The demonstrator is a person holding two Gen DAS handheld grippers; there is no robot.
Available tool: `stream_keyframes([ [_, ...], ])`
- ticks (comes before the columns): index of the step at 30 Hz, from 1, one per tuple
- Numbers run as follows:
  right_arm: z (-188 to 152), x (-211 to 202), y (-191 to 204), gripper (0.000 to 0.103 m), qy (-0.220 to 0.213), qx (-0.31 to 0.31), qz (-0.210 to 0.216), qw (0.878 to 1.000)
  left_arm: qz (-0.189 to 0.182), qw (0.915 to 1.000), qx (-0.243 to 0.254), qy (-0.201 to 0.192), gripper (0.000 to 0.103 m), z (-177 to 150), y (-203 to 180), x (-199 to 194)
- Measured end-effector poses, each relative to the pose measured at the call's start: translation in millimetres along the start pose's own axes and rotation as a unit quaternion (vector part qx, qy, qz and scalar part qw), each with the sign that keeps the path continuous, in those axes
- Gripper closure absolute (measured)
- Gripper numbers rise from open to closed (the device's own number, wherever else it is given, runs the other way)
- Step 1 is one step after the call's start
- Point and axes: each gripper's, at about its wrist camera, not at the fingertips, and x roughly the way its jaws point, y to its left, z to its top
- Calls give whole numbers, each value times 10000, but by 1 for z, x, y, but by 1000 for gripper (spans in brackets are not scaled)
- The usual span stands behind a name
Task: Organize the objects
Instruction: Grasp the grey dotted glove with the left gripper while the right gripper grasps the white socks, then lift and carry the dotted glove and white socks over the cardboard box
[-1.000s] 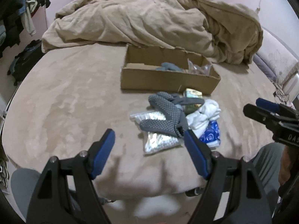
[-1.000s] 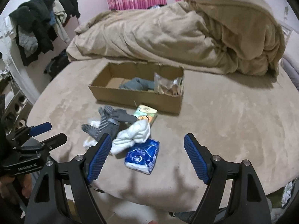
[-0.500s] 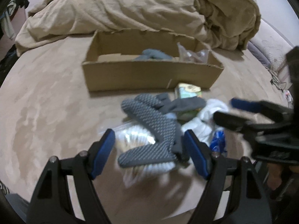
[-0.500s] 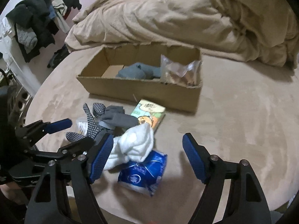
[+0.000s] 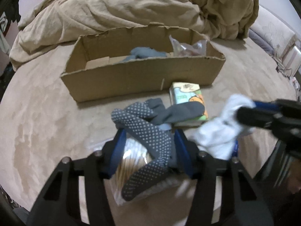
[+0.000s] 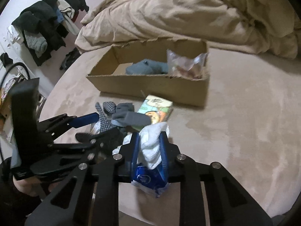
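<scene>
My left gripper is shut on a grey dotted glove that lies over a clear bag of cotton swabs. My right gripper is shut on a white sock, above a blue tissue pack. A dark grey sock rests on a green and orange tissue pack. Behind them stands an open cardboard box holding a blue-grey cloth and a clear bag. The box also shows in the right wrist view.
Everything lies on a round beige bed. A rumpled tan duvet is heaped behind the box. Dark clothes hang at the far left by the wall. A pale headboard cushion is at the right.
Both grippers moved forward and down into the pile and closed: the left on the dotted glove, the right on the white sock. Both were open before.
</scene>
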Motion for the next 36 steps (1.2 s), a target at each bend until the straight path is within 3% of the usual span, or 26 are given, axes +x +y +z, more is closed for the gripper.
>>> stream_keyframes([
  [5,1,-31,-3,83,-354,27,-131,9993,85,9992,397,-36,64,8,-10,12],
  [7,1,-39,-2,83,-435,-39,-228,9988,-35,9996,272,29,77,11,-7,17],
  [9,2,-44,0,84,-481,-75,-268,9985,-150,9998,96,-2,79,14,-4,14],
  [14,3,-59,4,84,-567,-98,-337,9978,-205,9995,-42,-239,80,11,-5,-15],
  [28,19,-132,53,84,-1006,-519,-176,9934,-482,9926,-607,-939,80,10,28,-161],
  [32,33,-145,69,84,-1212,-683,-127,9902,-389,9908,-559,-1166,79,17,39,-187],
  [36,49,-149,84,84,-1328,-780,-120,9880,-160,9916,-555,-1157,79,26,53,-187],
])
